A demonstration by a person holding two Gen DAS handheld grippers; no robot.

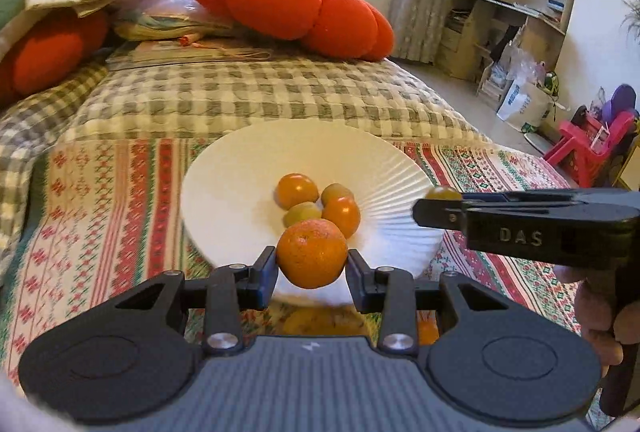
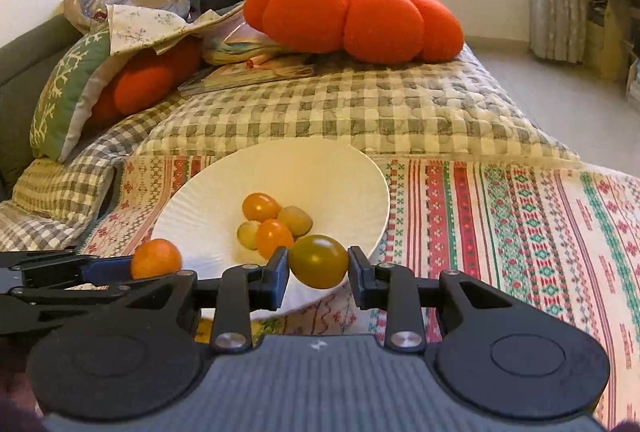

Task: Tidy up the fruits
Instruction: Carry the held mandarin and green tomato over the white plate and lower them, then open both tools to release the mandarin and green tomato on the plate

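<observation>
White plate point(image 1: 248, 168) on the bed holds four small fruits, so I bring two more, my left claw point(image 1: 312, 266) squeezing an orange point(image 1: 311, 252) and my right claw point(image 2: 318, 268) squeezing a green tomato point(image 2: 318, 261) by its rim.

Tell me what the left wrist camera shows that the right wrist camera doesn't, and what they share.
Only the left wrist view shows the red plastic chair and wooden shelves by the window.

Only the right wrist view shows the green snowflake cushion.

Both show the white plate holding four small fruits, the orange pumpkin pillow, the left gripper shut on a mandarin, and the right gripper shut on a yellow-green tomato.
</observation>
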